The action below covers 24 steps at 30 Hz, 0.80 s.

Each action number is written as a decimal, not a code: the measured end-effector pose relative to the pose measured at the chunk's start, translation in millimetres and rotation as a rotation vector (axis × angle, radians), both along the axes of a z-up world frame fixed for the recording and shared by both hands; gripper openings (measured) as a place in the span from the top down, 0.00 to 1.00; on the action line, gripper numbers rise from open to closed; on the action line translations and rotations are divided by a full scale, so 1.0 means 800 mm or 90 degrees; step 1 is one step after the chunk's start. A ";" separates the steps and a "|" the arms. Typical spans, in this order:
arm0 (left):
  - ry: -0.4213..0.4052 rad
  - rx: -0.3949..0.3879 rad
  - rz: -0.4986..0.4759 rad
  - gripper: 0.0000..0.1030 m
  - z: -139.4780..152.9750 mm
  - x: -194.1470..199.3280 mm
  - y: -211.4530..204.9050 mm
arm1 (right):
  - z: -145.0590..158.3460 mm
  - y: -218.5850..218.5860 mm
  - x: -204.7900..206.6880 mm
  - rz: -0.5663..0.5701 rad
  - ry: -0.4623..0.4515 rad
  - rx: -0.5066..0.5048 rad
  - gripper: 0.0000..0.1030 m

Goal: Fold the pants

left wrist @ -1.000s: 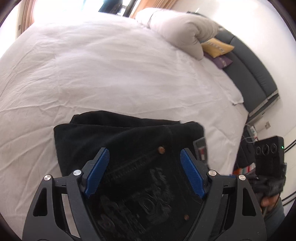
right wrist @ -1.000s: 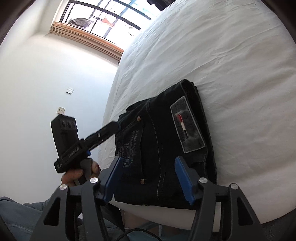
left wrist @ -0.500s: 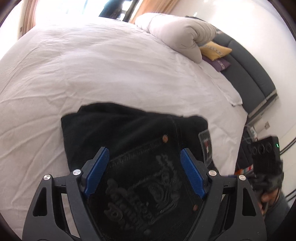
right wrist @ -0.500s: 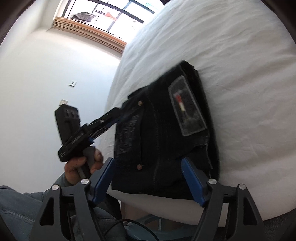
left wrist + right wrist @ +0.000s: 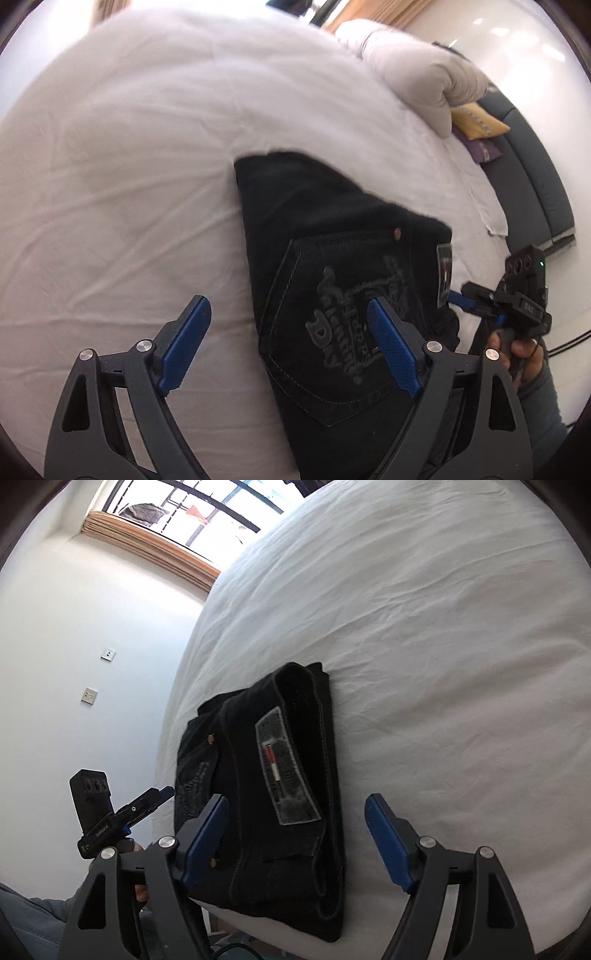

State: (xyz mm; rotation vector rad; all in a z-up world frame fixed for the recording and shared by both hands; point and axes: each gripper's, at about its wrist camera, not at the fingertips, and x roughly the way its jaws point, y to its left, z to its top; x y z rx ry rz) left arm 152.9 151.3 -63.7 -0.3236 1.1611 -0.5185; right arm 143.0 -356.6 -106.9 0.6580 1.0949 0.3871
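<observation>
Folded black jeans [image 5: 332,221] lie on the white bed sheet [image 5: 129,166] close to its near edge, back pocket with embossed lettering facing up. My left gripper [image 5: 288,306] hovers over the jeans' left edge. Its jaws are opening; one finger is over bare sheet, the other over the pocket, and neither presses on the cloth. In the right wrist view the jeans [image 5: 303,709] show a grey waistband patch. My right gripper [image 5: 297,801] stands open above that waistband end without pinching it. Each gripper shows in the other view: right gripper [image 5: 460,299], left gripper [image 5: 166,792].
A rolled grey-white duvet [image 5: 417,81], a yellow cushion [image 5: 476,122] and a dark padded headboard [image 5: 524,177] sit at the bed's far right. A window [image 5: 207,509] and wall sockets [image 5: 88,696] are on the left wall. The mattress edge runs just under the jeans.
The left gripper has slid left, so the jeans now sit right of its centre, and its jaws have widened. The right gripper's jaws have widened and it has shifted over the waistband.
</observation>
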 end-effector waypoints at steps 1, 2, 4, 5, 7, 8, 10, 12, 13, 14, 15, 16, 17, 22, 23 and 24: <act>0.009 -0.005 -0.011 0.16 -0.005 0.001 -0.005 | -0.008 0.003 0.006 0.007 0.010 -0.004 0.23; 0.020 -0.002 -0.024 0.16 -0.010 0.001 -0.013 | -0.013 0.005 0.011 0.013 0.016 -0.002 0.24; 0.041 0.018 -0.056 0.16 -0.020 0.001 -0.031 | -0.019 0.010 0.019 0.022 0.020 -0.004 0.24; 0.036 0.021 -0.068 0.16 -0.021 0.000 -0.038 | -0.018 0.014 0.021 0.033 0.017 -0.012 0.26; 0.037 0.015 -0.080 0.16 -0.024 0.002 -0.047 | -0.017 0.025 0.027 0.057 0.017 -0.031 0.35; 0.040 0.011 -0.080 0.18 -0.025 0.004 -0.049 | -0.019 0.031 0.031 0.068 0.020 -0.041 0.37; 0.045 0.011 -0.076 0.31 -0.023 0.007 -0.052 | -0.020 0.035 0.036 0.072 0.026 -0.049 0.51; 0.049 0.012 -0.071 0.45 -0.024 0.009 -0.054 | -0.018 0.037 0.039 0.070 0.033 -0.063 0.56; 0.043 0.019 -0.070 0.56 -0.022 0.009 -0.054 | -0.015 0.039 0.038 0.071 0.034 -0.078 0.59; 0.039 0.024 -0.071 0.61 -0.021 0.008 -0.055 | -0.009 0.040 0.031 0.073 0.034 -0.093 0.61; 0.035 0.026 -0.073 0.62 -0.015 0.010 -0.061 | -0.005 0.044 0.029 0.074 0.032 -0.110 0.65; 0.030 0.027 -0.074 0.66 -0.012 0.009 -0.064 | -0.001 0.048 0.026 0.075 0.029 -0.128 0.69; 0.023 0.030 -0.075 0.70 -0.008 0.009 -0.066 | 0.005 0.054 0.028 0.076 0.024 -0.149 0.72; -0.005 0.028 -0.079 0.82 0.011 0.004 -0.059 | 0.036 0.079 0.014 0.085 -0.014 -0.217 0.82; -0.009 0.026 -0.078 0.83 0.014 0.003 -0.056 | 0.044 0.084 0.011 0.086 -0.024 -0.224 0.82; -0.014 0.022 -0.077 0.83 0.021 0.003 -0.055 | 0.051 0.087 0.007 0.088 -0.034 -0.231 0.82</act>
